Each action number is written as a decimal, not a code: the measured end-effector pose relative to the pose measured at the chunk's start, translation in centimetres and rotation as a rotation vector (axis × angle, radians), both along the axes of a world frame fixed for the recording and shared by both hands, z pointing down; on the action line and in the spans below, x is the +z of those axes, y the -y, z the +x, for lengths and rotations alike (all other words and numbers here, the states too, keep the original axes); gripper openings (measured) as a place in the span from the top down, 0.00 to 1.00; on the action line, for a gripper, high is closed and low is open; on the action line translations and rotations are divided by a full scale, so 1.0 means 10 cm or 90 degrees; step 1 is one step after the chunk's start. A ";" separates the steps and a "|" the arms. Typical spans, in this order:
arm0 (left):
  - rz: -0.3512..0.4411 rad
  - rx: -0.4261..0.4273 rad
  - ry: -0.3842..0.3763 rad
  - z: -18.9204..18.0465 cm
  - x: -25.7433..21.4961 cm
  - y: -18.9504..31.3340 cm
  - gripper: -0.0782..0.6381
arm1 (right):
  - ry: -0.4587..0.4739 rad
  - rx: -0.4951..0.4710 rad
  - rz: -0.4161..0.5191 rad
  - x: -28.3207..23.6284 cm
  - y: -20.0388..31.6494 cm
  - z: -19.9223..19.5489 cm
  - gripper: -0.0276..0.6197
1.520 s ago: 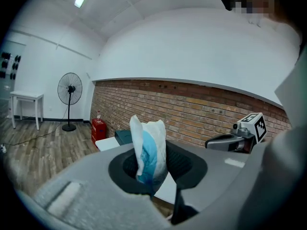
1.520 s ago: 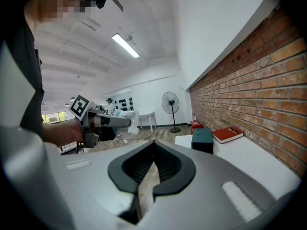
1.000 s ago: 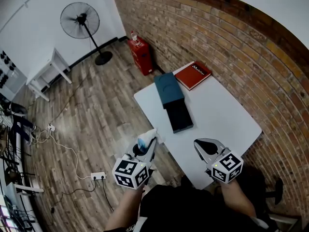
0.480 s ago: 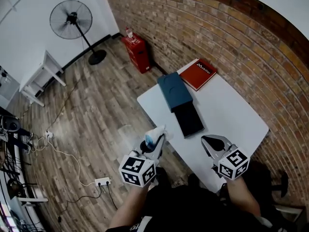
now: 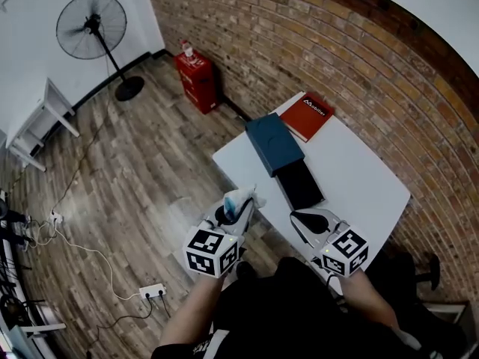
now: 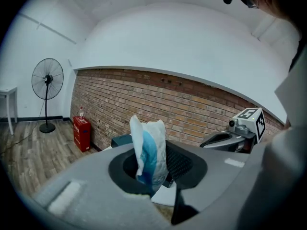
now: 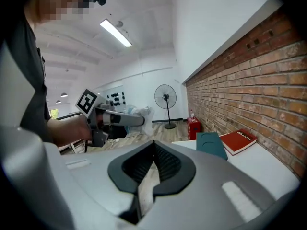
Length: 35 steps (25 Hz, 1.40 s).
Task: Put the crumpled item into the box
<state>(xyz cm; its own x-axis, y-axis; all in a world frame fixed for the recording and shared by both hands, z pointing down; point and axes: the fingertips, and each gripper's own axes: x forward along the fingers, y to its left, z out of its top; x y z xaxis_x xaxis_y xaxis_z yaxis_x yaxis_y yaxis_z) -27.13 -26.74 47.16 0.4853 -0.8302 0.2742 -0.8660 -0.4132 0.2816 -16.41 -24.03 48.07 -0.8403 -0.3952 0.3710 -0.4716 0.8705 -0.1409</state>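
**A:** Where is the crumpled item (image 5: 238,199) now?

**B:** It is pinched in the left gripper (image 5: 239,209), with the jaws narrow and pressing on its white-and-blue wad. It hangs off the near-left edge of the table (image 5: 359,178), not over the box (image 5: 300,185).

**A:** And the box?

**B:** At about 1 o'clock from that gripper. The dark half looks to me like the open tray, with the teal lid (image 5: 274,142) touching it at 11 o'clock and a red book (image 5: 308,115) beyond.

**A:** So how should the carry go?

**B:** I'd swing toward 1 o'clock with the grip firm, since the wad is light and only its lower part is clamped. Come over the tray's middle, go low, and only then let the jaws part. Keep clear of the lid.

**A:** Is the right gripper (image 7: 153,145) any help?

**B:** Its jaws are together with nothing between them, at about 3 o'clock from the left one. Its own view shows that; the head view cannot.

**A:** What does the head view add?

**B:** The tray itself. The right gripper view shows only the lid and book, and the left gripper view confirms the pinch
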 end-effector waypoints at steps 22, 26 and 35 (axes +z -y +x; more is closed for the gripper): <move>-0.153 0.149 0.047 1.28 0.93 1.31 0.78 | 0.022 0.188 -0.086 0.47 1.33 1.36 0.95; -0.211 0.178 0.078 1.43 1.27 1.33 0.78 | 0.039 0.194 -0.094 0.53 1.45 1.45 0.95; -0.267 0.324 0.169 1.95 2.07 1.18 0.77 | 0.045 0.212 -0.111 0.76 1.60 1.70 0.95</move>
<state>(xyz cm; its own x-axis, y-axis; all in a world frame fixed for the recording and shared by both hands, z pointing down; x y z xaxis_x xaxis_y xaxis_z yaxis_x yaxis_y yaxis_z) -7.65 -38.56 67.84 0.6574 -0.3172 0.6835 -0.6558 -0.6876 0.3117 0.62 -40.07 55.66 -0.7022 -0.5870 0.4028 -0.7086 0.6313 -0.3151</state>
